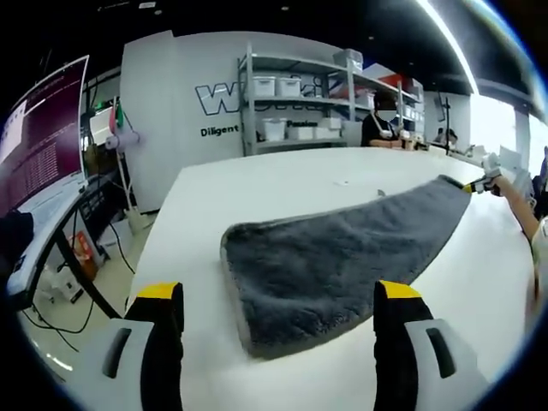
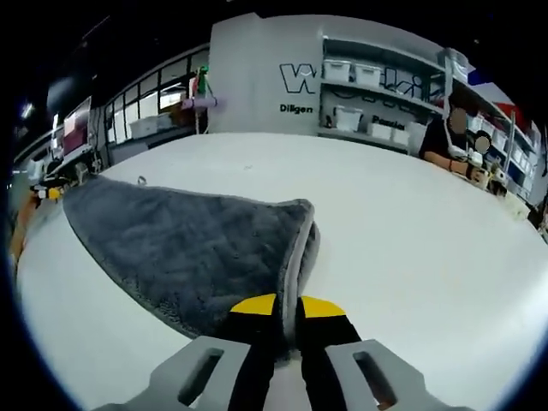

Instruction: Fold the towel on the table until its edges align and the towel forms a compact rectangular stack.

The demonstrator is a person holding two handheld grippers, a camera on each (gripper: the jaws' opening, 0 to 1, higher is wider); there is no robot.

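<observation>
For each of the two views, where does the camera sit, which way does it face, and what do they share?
Left gripper view: rides the left claw, open above the table, looking along the grey towel toward the right claw and the person's arm at the far end.
Right gripper view: rides the right claw, shut on the towel's folded corner, facing the shelves.
Shared: towel, table, shelves.

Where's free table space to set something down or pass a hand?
Bare white table beyond the towel's folded edge toward the shelves, and on the near strip left of the towel by the left gripper. It is crowded at the pinched corner under the right gripper.
</observation>
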